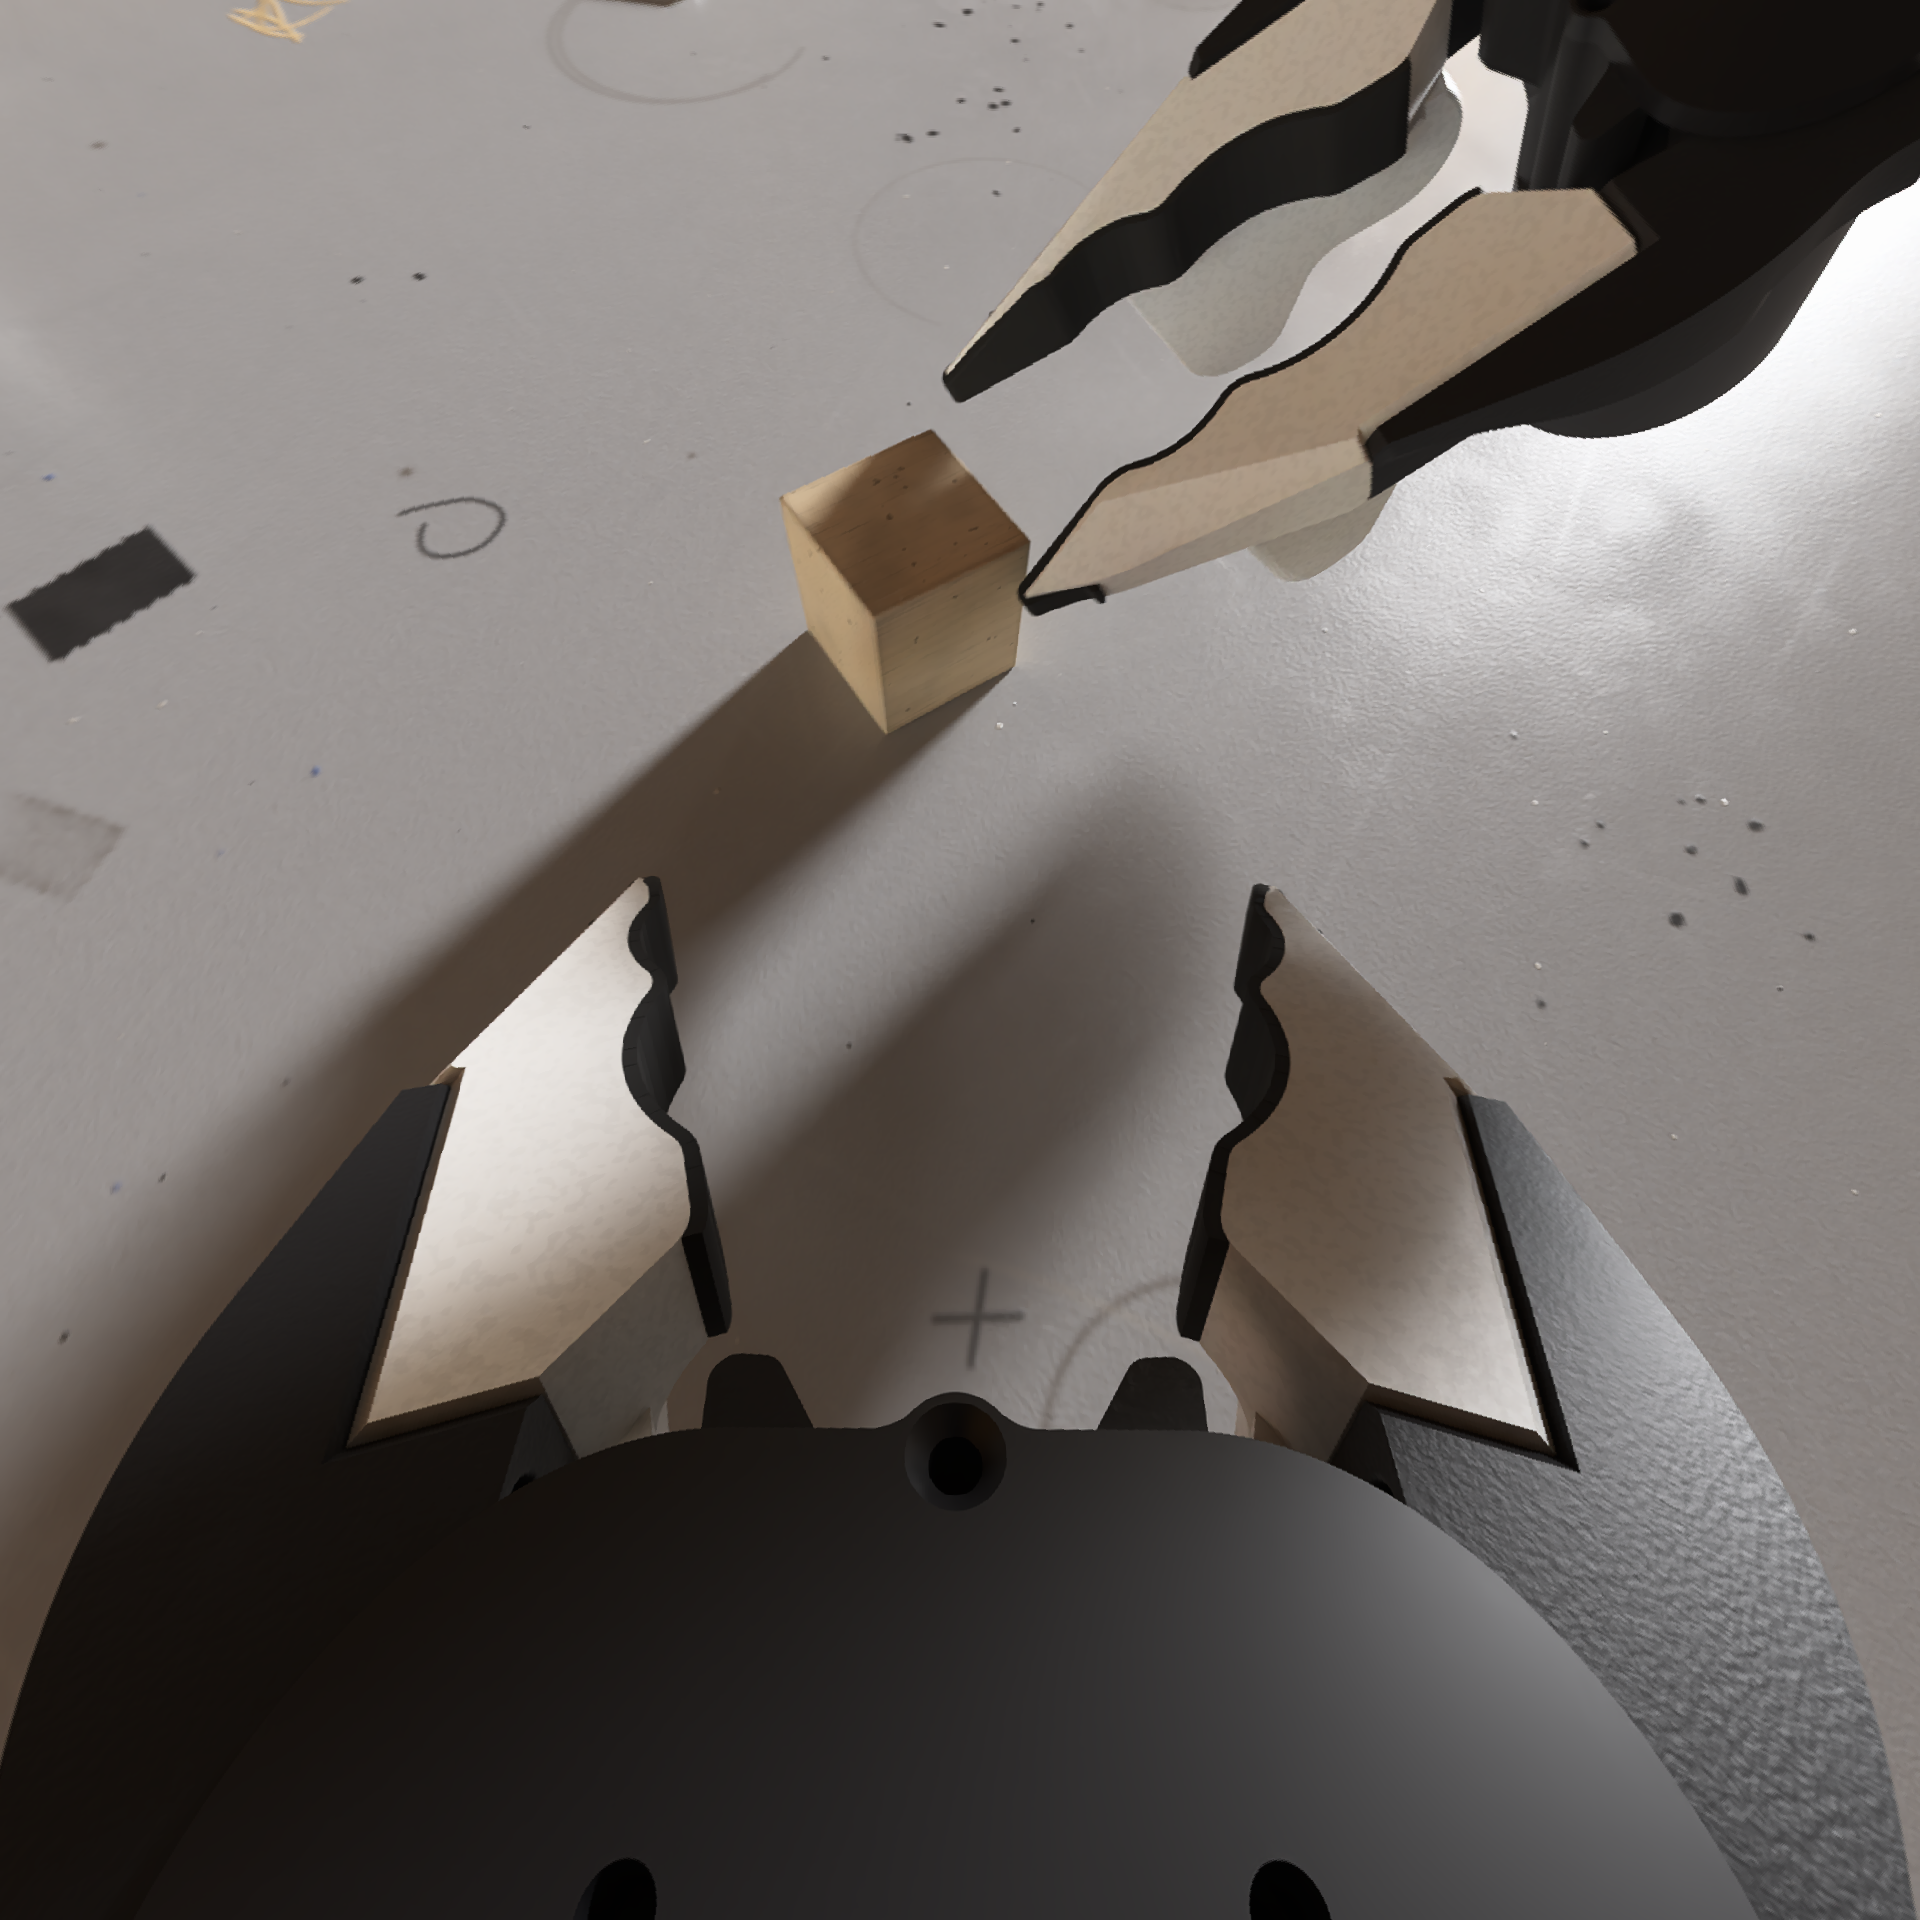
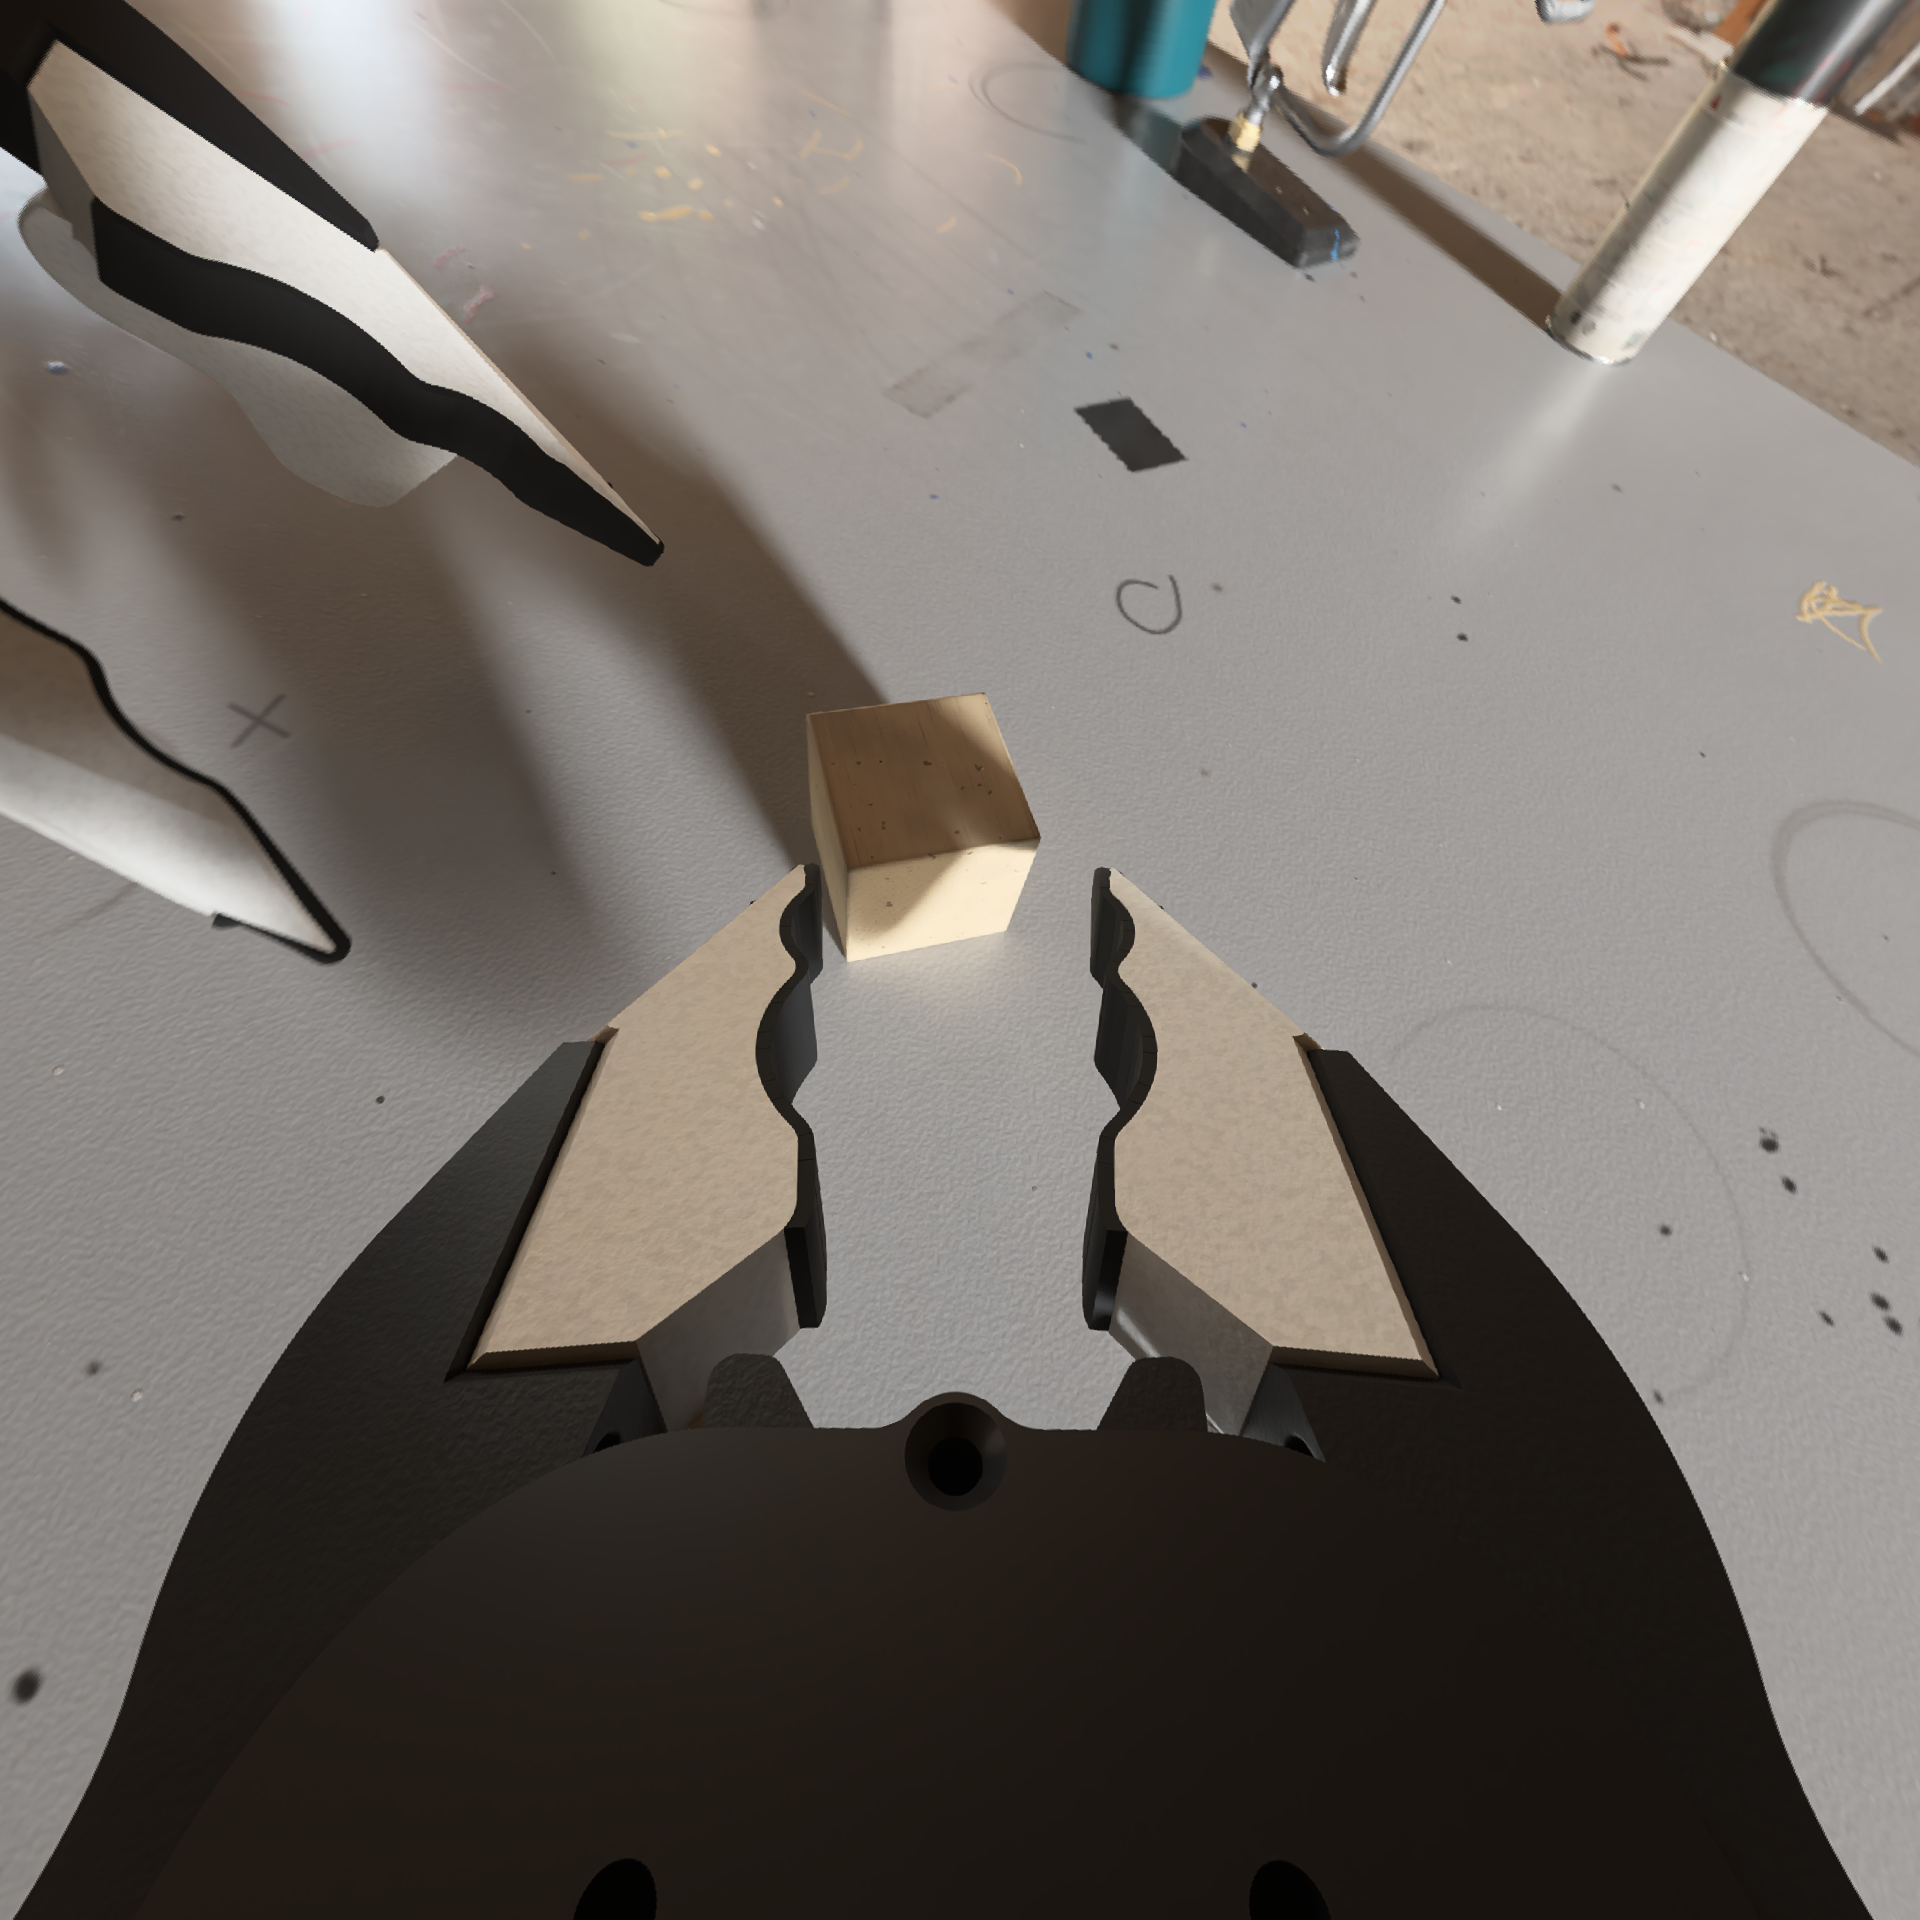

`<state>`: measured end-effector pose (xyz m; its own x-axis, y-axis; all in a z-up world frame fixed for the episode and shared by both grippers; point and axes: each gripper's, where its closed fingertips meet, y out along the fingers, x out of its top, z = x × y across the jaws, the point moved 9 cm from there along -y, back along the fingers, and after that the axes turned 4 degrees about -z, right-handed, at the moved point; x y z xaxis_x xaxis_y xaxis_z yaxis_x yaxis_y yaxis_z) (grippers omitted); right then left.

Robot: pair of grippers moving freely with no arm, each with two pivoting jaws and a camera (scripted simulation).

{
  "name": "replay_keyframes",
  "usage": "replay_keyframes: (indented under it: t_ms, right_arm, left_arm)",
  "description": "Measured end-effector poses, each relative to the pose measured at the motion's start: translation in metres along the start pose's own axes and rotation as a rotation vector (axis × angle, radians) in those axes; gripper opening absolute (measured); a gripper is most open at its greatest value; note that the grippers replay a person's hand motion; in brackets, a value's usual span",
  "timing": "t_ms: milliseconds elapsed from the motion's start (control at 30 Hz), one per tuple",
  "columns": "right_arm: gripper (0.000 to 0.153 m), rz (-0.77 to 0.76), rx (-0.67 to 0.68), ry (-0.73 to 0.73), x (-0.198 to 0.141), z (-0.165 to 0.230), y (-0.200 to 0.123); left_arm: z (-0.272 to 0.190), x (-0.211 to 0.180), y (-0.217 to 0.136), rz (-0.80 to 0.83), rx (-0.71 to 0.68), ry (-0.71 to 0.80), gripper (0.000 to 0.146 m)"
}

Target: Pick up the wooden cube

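A small wooden cube [image 1: 906, 577] stands on the grey table [image 1: 416, 312]. In the right wrist view the cube [image 2: 920, 821] sits just beyond my right gripper [image 2: 951, 883], whose open fingers flank its near corner; the left fingertip is close beside it. My left gripper [image 1: 951, 894] is open and empty, well short of the cube. The right gripper also shows in the left wrist view [image 1: 987, 494], reaching in from the upper right with one fingertip at the cube's right edge. The left gripper shows in the right wrist view [image 2: 499, 748] at the left.
At the table's far edge stand a teal cylinder [image 2: 1143, 42], a black block with a metal fitting [image 2: 1262, 197] and a white and metal post [image 2: 1683, 197]. A black rectangle [image 2: 1130, 434], pencil marks and dark specks mark the tabletop. Brown floor lies beyond the edge.
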<state>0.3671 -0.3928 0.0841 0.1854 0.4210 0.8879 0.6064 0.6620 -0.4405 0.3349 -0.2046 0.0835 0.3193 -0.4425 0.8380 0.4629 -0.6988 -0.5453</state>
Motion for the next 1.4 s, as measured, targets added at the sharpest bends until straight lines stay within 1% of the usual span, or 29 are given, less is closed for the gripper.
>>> replay_keyframes:
  t_ms: [67,100,200,233,267,333,367,433,500,567,633,700,733,767,800,867,933,967,1033,1100,1167,1300,1400]
  right_arm:
    - [0.052,-0.023,0.033,-0.003,-0.001,-0.001,0.0]
    - [0.052,-0.024,0.052,-0.002,-0.001,-0.003,0.001]
    - [0.053,0.005,0.122,0.025,0.002,-0.007,0.007]
    - [0.053,0.021,0.15,0.039,0.003,-0.009,0.009]
    - [0.054,0.036,0.17,0.051,0.004,-0.012,0.01]
    - [0.054,0.051,0.191,0.068,0.006,-0.016,0.012]
    - [0.054,0.047,0.196,0.069,0.007,-0.018,0.012]
    - [0.054,0.032,0.199,0.057,0.008,-0.021,0.013]
    - [0.054,0.044,0.215,0.047,0.008,-0.023,0.015]
    - [0.054,0.078,0.262,0.054,0.006,-0.024,0.019]
    - [0.054,0.085,0.305,0.061,0.007,-0.025,0.021]
    - [0.052,0.074,0.325,0.06,0.009,-0.025,0.023]
    - [0.051,0.073,0.335,0.061,0.009,-0.025,0.025]
    - [0.05,0.08,0.343,0.059,0.01,-0.024,0.026]
    - [0.049,0.091,0.349,0.053,0.01,-0.023,0.028]
    - [0.047,0.105,0.351,0.033,0.01,-0.02,0.03]
    - [0.046,0.113,0.351,0.02,0.01,-0.019,0.032]
    - [0.046,0.119,0.352,0.016,0.01,-0.018,0.033]
    - [0.046,0.128,0.359,0.01,0.01,-0.017,0.034]
    - [0.046,0.132,0.362,0.007,0.01,-0.017,0.035]
    - [0.046,0.135,0.354,0.006,0.01,-0.017,0.036]
    - [0.045,0.131,0.334,0.0,0.01,-0.017,0.036]
    - [0.045,0.129,0.33,0.005,0.011,-0.017,0.037]
  left_arm:
    - [0.0,-0.003,-0.005,-0.005,0.04,-0.005,0.101]
    - [0.001,-0.003,-0.006,-0.011,0.067,-0.01,0.092]
    - [0.009,-0.005,-0.006,-0.016,0.156,-0.028,0.059]
    - [0.013,-0.004,-0.005,-0.015,0.175,-0.031,0.047]
    - [0.017,-0.004,-0.005,-0.01,0.187,-0.038,0.038]
    - [0.022,-0.002,-0.005,-0.01,0.182,-0.05,0.025]
    - [0.025,-0.001,-0.005,-0.014,0.166,-0.048,0.022]
    - [0.028,0.001,-0.003,-0.002,0.126,-0.034,0.022]
    - [0.03,0.003,0.0,0.022,0.09,-0.002,0.026]
    - [0.032,0.004,0.003,0.041,0.068,0.055,0.033]
    - [0.033,0.006,0.004,0.048,0.048,0.11,0.035]
    - [0.036,0.006,0.005,0.045,0.009,0.133,0.036]
    - [0.037,0.005,0.006,0.048,-0.023,0.13,0.041]
    - [0.039,0.003,0.008,0.057,-0.057,0.121,0.051]
    - [0.041,0.002,0.009,0.065,-0.087,0.11,0.058]
    - [0.042,0.001,0.013,0.058,-0.139,0.096,0.061]
    - [0.042,0.0,0.015,0.072,-0.157,0.104,0.063]
    - [0.043,0.001,0.016,0.071,-0.152,0.117,0.066]
    - [0.045,0.002,0.017,0.058,-0.113,0.135,0.077]
    - [0.047,0.003,0.018,0.055,-0.119,0.132,0.082]
    - [0.047,0.003,0.018,0.055,-0.14,0.131,0.082]
    - [0.047,0.0,0.014,0.074,-0.128,0.118,0.077]
    - [0.047,-0.003,0.009,0.066,-0.136,0.127,0.068]
